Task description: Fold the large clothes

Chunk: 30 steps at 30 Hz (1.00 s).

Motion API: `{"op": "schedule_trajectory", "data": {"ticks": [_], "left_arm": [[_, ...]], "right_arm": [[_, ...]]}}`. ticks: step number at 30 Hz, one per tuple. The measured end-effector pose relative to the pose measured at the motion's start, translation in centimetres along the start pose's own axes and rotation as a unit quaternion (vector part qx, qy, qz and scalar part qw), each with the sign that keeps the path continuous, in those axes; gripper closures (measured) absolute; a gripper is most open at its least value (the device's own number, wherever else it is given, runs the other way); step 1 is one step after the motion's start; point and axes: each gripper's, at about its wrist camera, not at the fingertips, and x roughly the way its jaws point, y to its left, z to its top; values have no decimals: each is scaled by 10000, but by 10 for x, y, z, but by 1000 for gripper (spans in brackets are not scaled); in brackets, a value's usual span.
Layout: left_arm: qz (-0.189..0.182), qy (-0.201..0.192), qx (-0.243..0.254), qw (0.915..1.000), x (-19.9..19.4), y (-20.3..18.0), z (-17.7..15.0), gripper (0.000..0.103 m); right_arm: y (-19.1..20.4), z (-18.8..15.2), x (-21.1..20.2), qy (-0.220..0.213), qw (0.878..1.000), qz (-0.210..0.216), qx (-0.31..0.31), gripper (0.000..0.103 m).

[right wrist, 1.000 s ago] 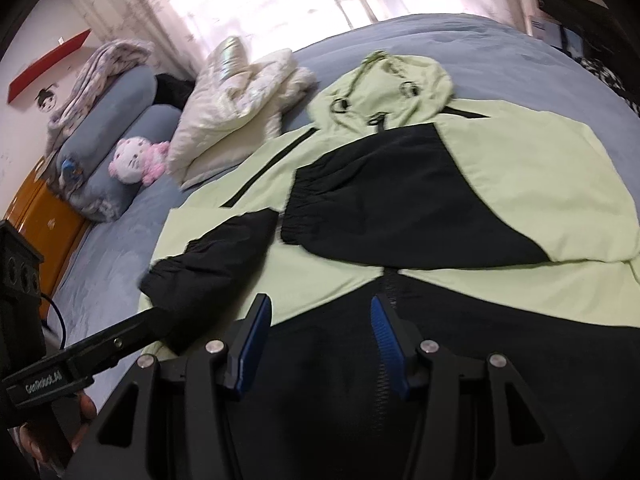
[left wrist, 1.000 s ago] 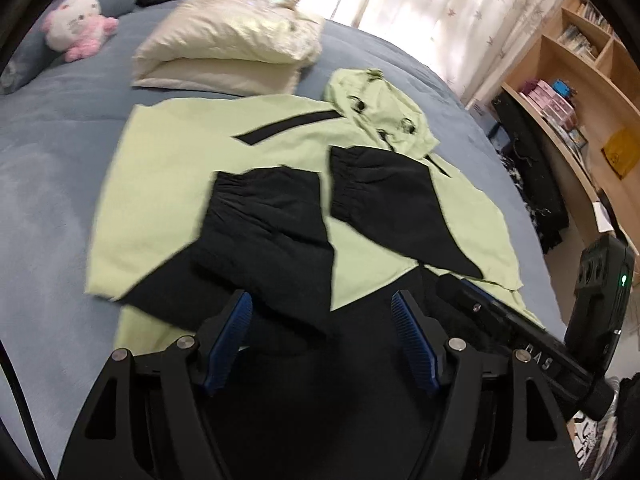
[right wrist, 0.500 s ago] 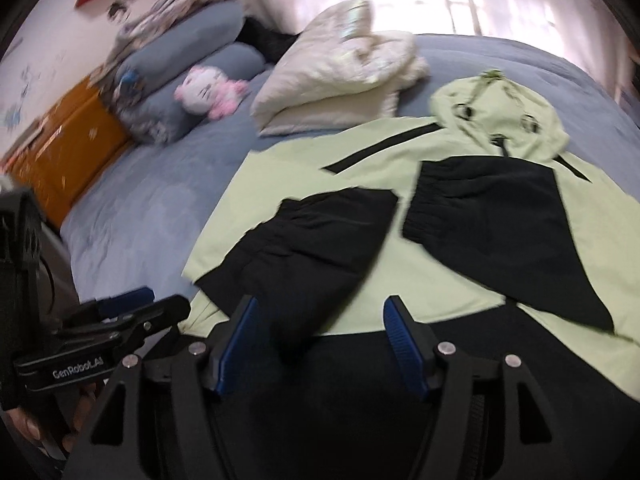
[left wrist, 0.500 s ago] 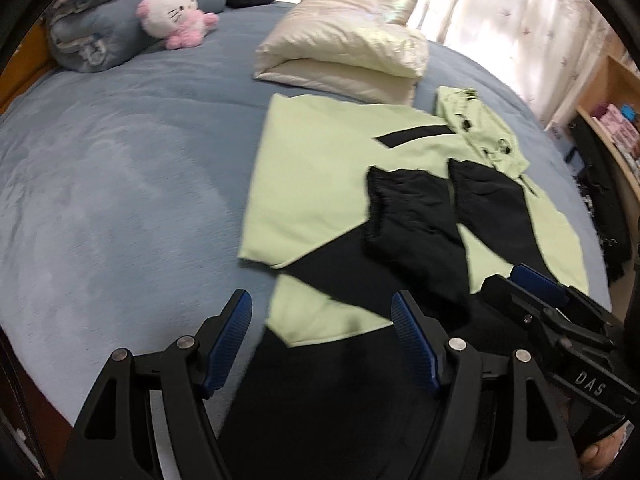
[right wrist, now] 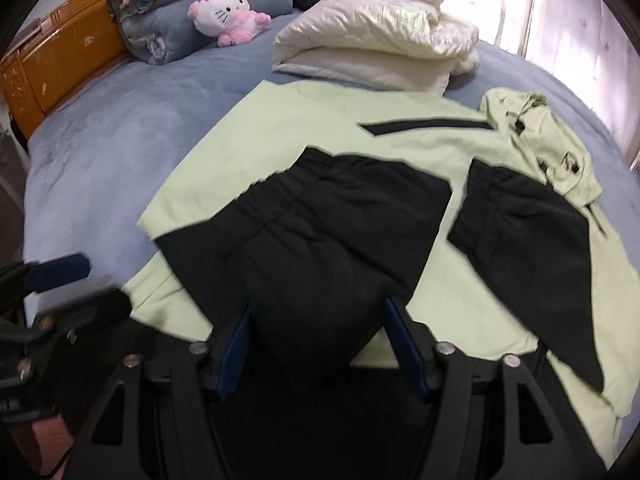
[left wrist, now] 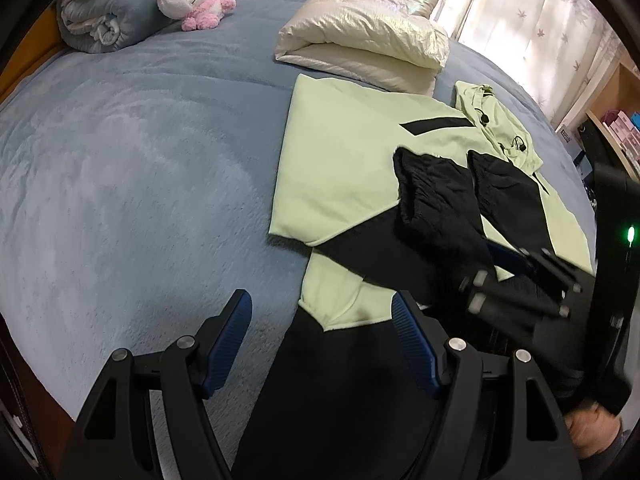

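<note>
Right claw (right wrist: 316, 344) — jacket (right wrist: 320, 152) hood-end far right

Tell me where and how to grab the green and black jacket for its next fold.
Grip the jacket by its black bottom hem, near the two corners, coming from the near edge of the bed. Both sleeves are already folded across the chest and the hood points away, so the hem probably lifts toward it. The left gripper hangs open at that corner.

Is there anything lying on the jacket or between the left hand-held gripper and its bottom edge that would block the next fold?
Nothing visible does. The left hand-held gripper hangs open right over the jacket hem, and only the jacket's own black sleeves lie on it. The folded cream coat sits beyond it on the bed.
</note>
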Motion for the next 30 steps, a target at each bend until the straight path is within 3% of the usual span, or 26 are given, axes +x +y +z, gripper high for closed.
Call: {"op": "schedule_trajectory", "data": {"ticks": [1, 2, 7, 10, 13, 15, 16, 17, 18, 19, 21, 25, 30], "left_arm": [[-10, -1, 4, 10000, -1, 1, -1, 32], [-12, -6, 3, 10000, -1, 0, -2, 32], [-22, -86, 13, 10000, -6, 0, -4, 32], [-62, -157, 19, 9999, -9, -1, -5, 32], [-99, -184, 53, 9998, -11, -3, -6, 32], [-118, -157, 79, 9998, -11, -5, -8, 32], [-126, -130, 98, 9998, -10, -6, -9, 32], [-136, -101, 125, 9998, -8, -8, -10, 32], [-139, -84, 142, 9998, -7, -9, -10, 32], [-146, -61, 172, 9997, -6, -11, -9, 32], [-145, -32, 250, 9996, -4, -15, -8, 32], [-130, 37, 508, 9986, 2, -29, 5, 32], [-174, 27, 734, 9972, 13, -44, 35, 32]], "right_arm": [[0, 5, -3, -34, 10000, -58, -63, 90], [0, 10, -7, -107, 9998, -118, -112, 95], [-14, 42, -76, -1357, 9902, -173, -267, 96], [-53, 48, -127, -2181, 9752, -241, 285, 96], [-105, 32, -146, -2474, 9601, -137, 1300, 95], [-151, 5, -137, -2207, 9462, -20, 2366, 89], [-173, -13, -121, -1767, 9412, 9, 2879, 83], [-185, -24, -108, -1431, 9395, 31, 3113, 69], [-197, -40, -92, -1009, 9370, 34, 3344, 65], [-206, -61, -76, -589, 9343, 6, 3516, 65], [-214, -85, -63, -237, 9330, 12, 3590, 65], [-228, -112, -61, -64, 9301, 109, 3671, 65], [-254, -115, -75, -300, 9220, 218, 3854, 55]]}}
